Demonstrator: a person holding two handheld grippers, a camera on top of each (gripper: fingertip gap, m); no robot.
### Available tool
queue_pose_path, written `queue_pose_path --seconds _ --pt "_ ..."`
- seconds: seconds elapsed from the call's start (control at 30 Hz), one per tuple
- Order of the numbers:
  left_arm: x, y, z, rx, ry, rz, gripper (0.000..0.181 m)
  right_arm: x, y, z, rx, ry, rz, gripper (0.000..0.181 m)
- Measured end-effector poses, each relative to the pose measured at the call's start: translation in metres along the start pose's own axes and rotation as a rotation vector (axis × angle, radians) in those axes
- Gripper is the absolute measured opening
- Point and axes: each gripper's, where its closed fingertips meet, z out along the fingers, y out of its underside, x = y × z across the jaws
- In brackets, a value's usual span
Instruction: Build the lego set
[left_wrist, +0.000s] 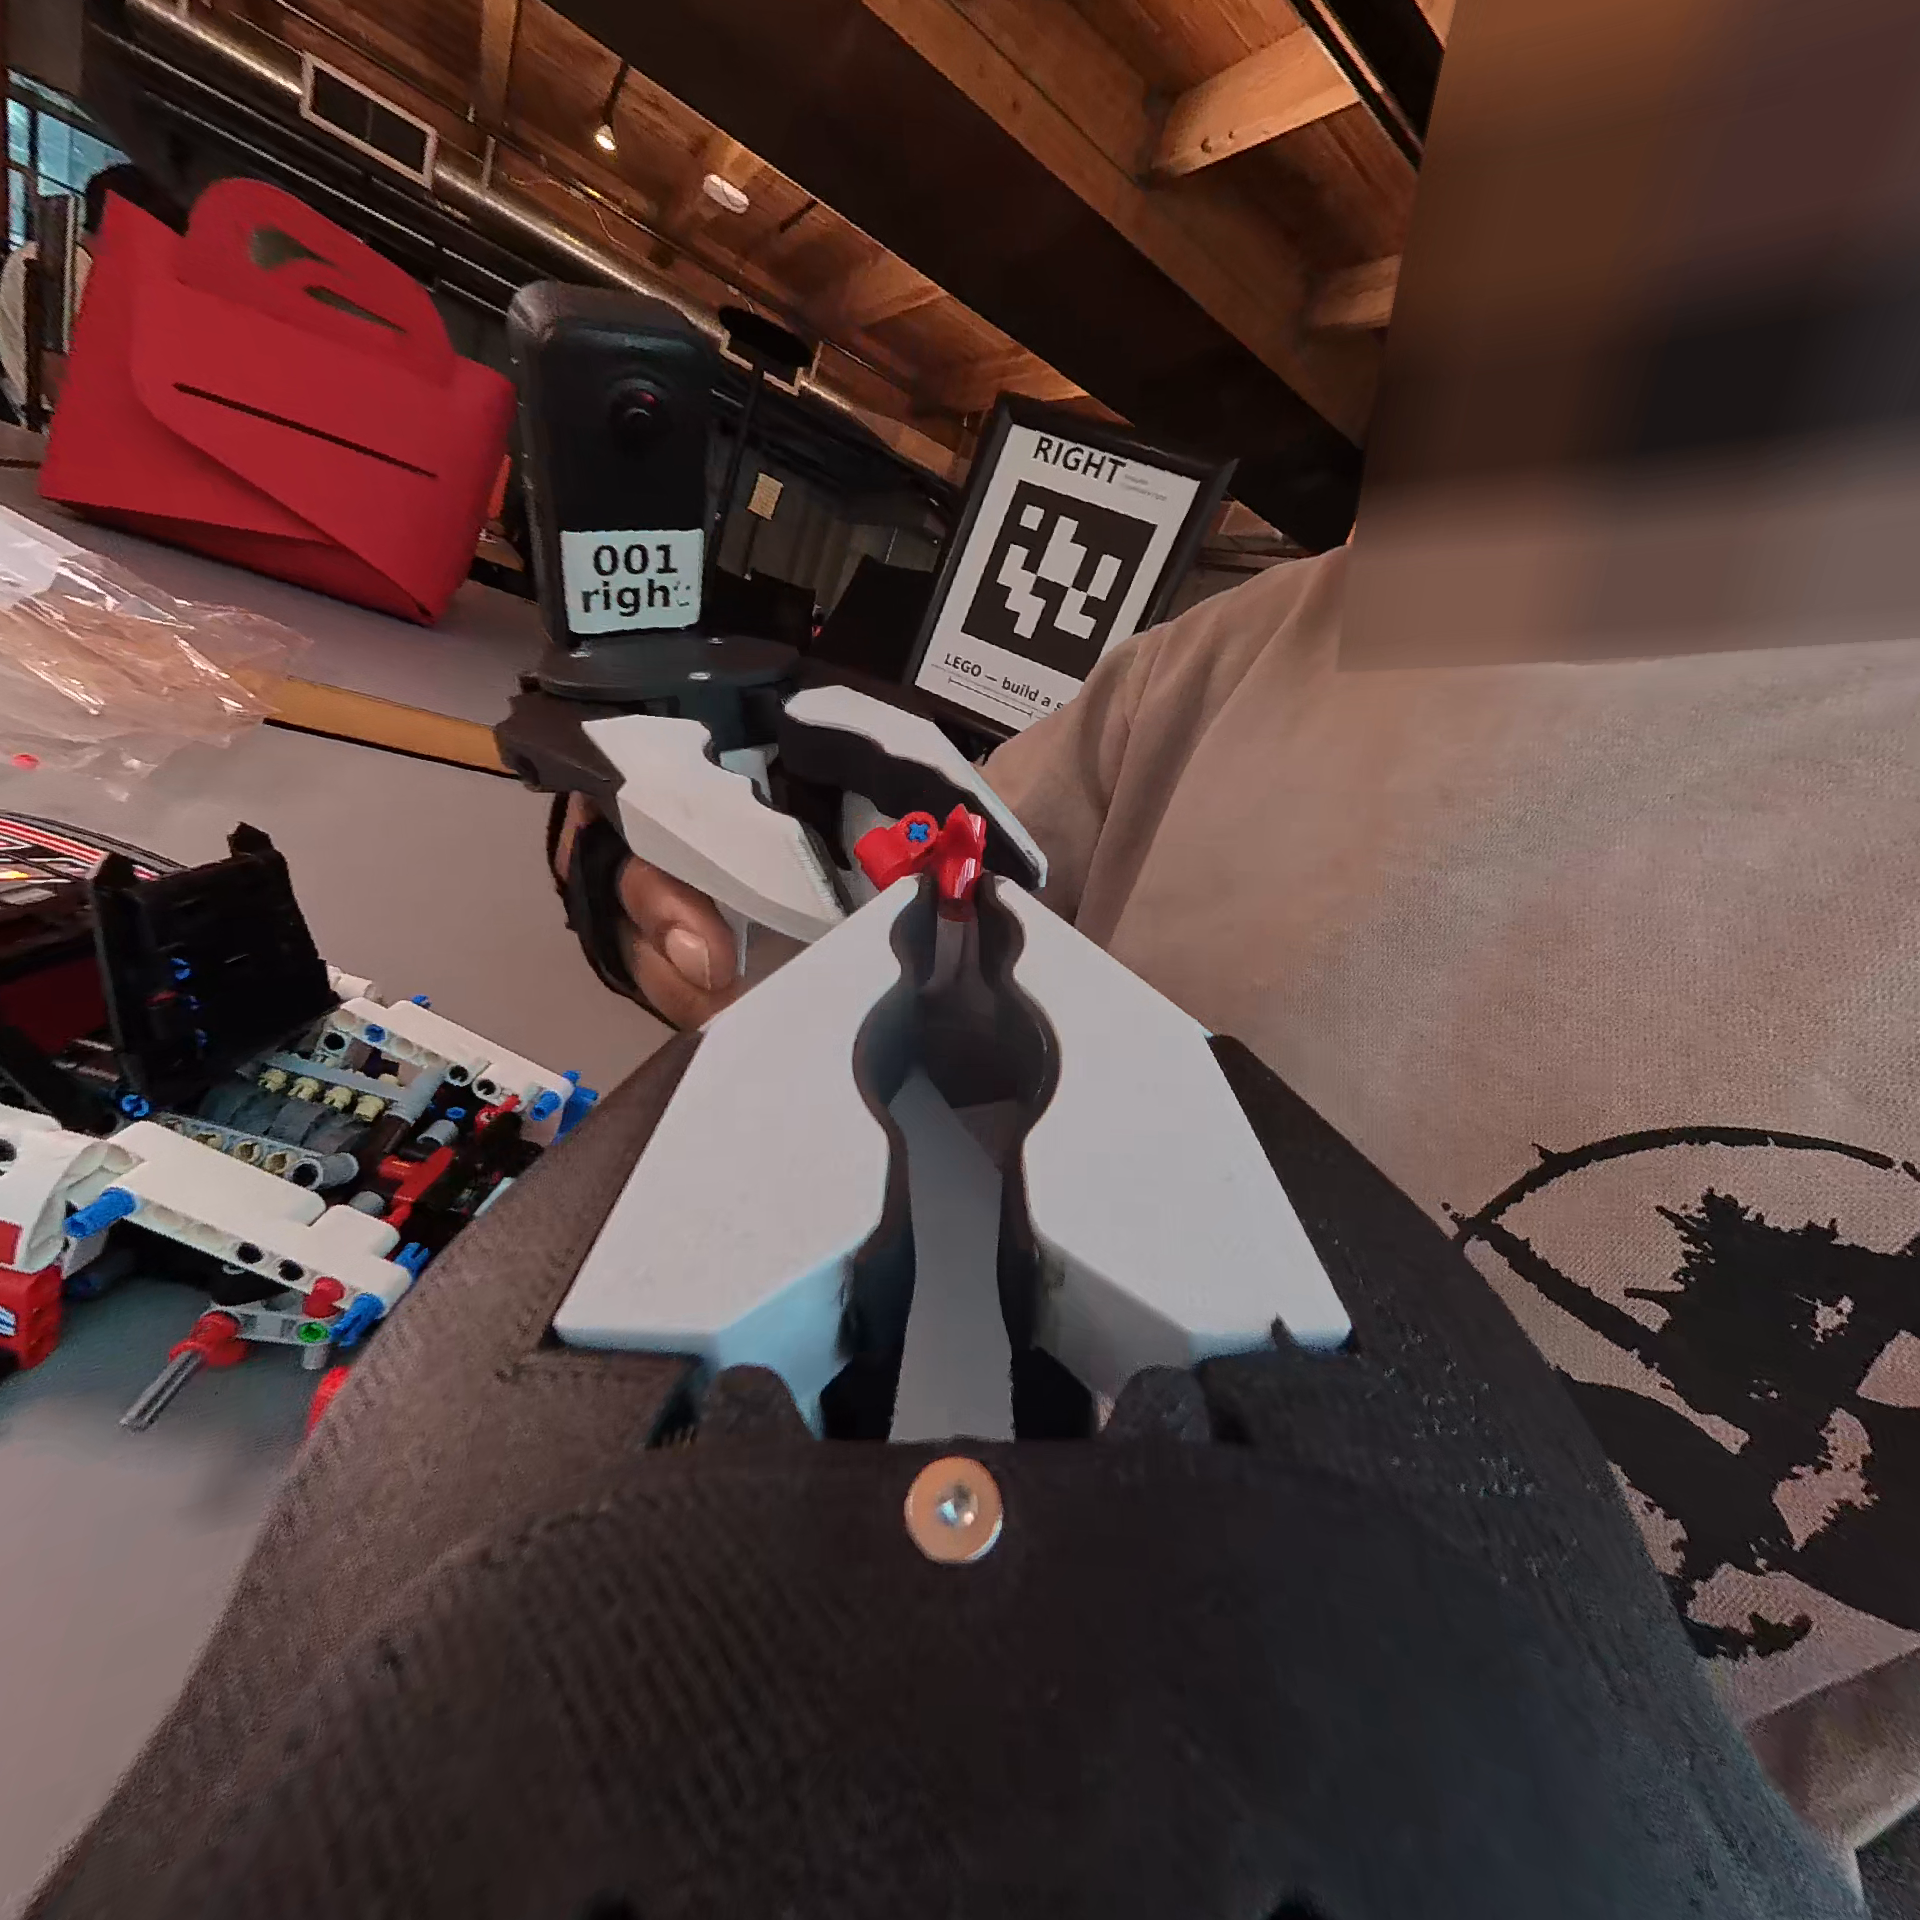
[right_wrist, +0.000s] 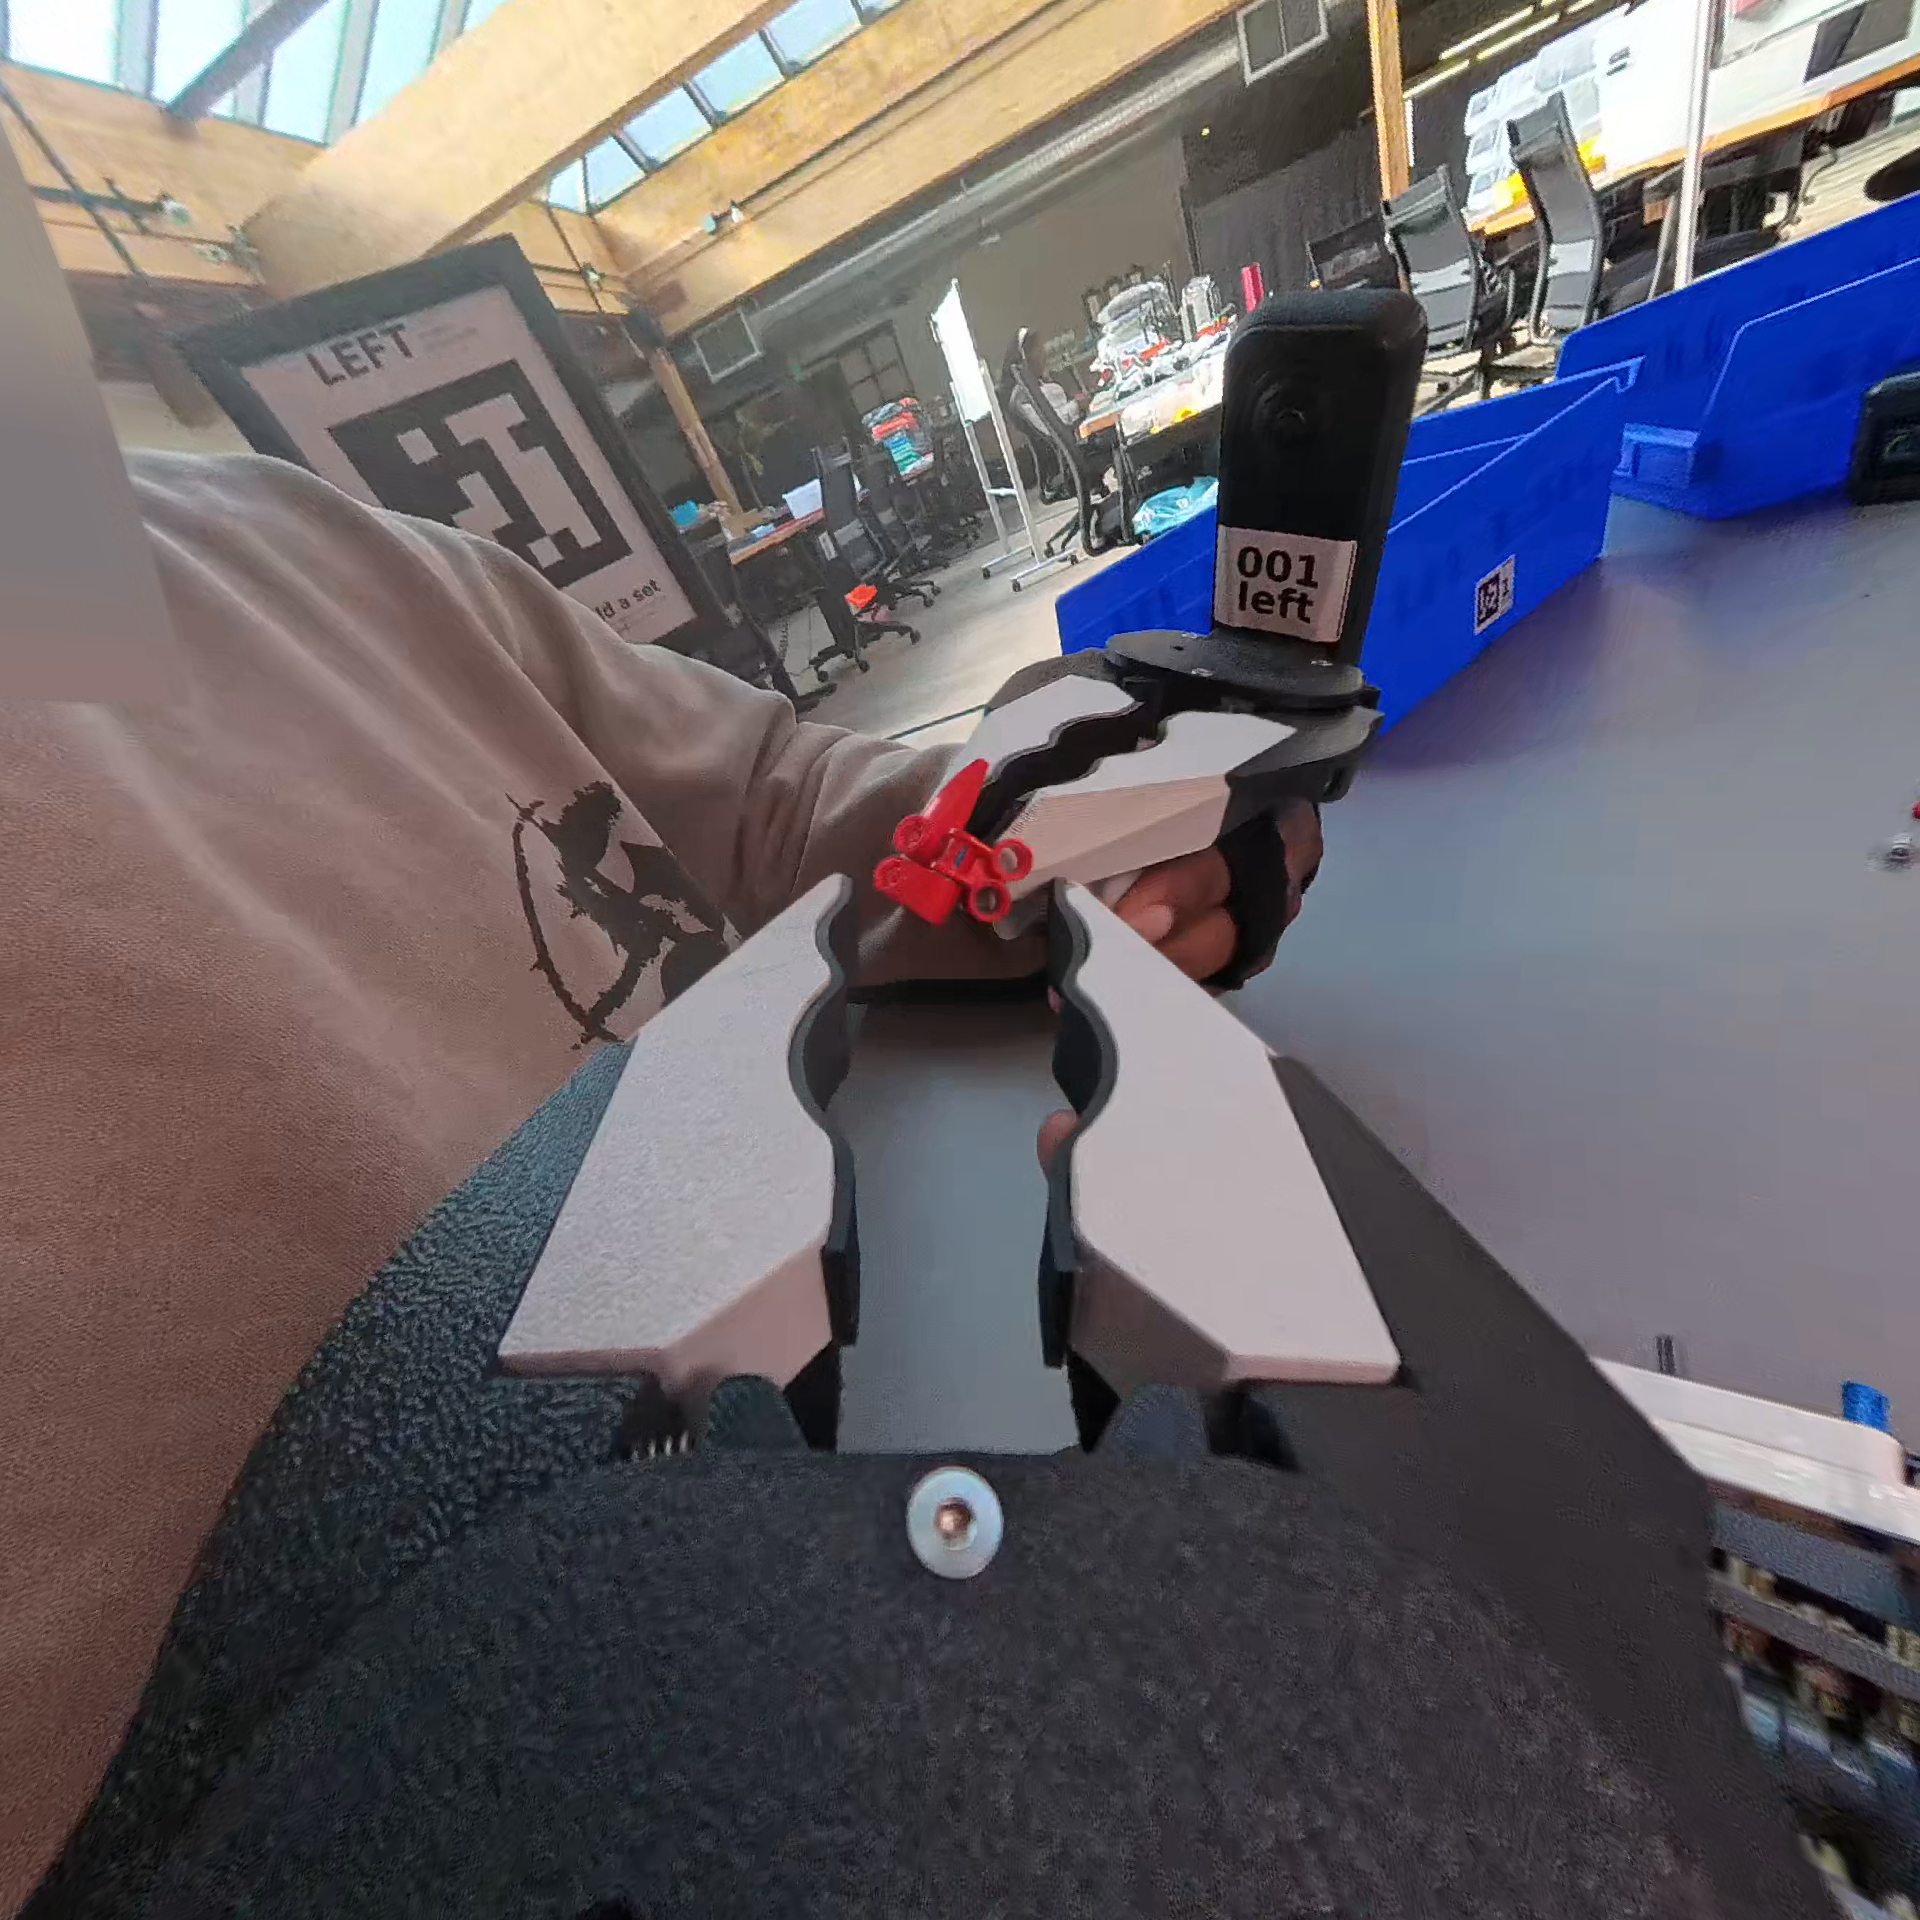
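My left gripper (left_wrist: 951, 906) is shut on a small red Lego assembly (left_wrist: 920, 840) with a blue pin in it, held in the air at chest height. In the right wrist view the left gripper (right_wrist: 997, 836) holds the same red assembly (right_wrist: 951, 860) at its tips. My right gripper (right_wrist: 956, 914) is open and empty, its fingertips on either side just below the red assembly. It also shows in the left wrist view (left_wrist: 927, 881), jaws spread around the piece. A partly built white, black and red Lego model (left_wrist: 312, 1143) lies on the grey table (left_wrist: 447, 883) at the left.
A red folded paper bag (left_wrist: 270, 416) and a crumpled clear plastic bag (left_wrist: 104, 644) lie at the back left. A framed marker sign (left_wrist: 1070, 561) stands behind. Blue bins (right_wrist: 1455, 488) line the table's far side. The person's beige shirt (left_wrist: 1455, 935) is close behind both grippers. My left and right fingertips are right by each other.
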Motion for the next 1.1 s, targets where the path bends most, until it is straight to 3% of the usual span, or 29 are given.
queue_pose_path --seconds 0.13,0.37,0.6,0.77,0.97,1.1 --pt "-0.006 0.002 -0.003 -0.013 -0.037 -0.005 0.005 0.007 0.001 -0.005 0.000 0.065 -0.080 0.021" --pt "-0.029 -0.003 -0.013 0.004 -0.177 -0.009 0.006 0.032 -0.004 -0.013 0.007 0.294 -0.267 0.020" --pt "-0.059 -0.013 -0.028 0.117 -0.336 -0.100 0.005 0.065 -0.013 -0.025 -0.011 0.613 -0.476 0.020" --pt "-0.069 -0.016 -0.034 0.187 -0.400 -0.130 0.000 0.079 -0.017 -0.034 0.007 0.739 -0.477 0.020" --pt "-0.079 -0.015 -0.032 0.210 -0.458 -0.179 0.032 0.090 -0.009 -0.036 -0.071 0.837 -0.524 0.021" --pt "-0.088 -0.007 -0.029 0.163 -0.524 -0.184 0.020 0.092 -0.003 -0.031 -0.150 0.907 -0.653 0.020"
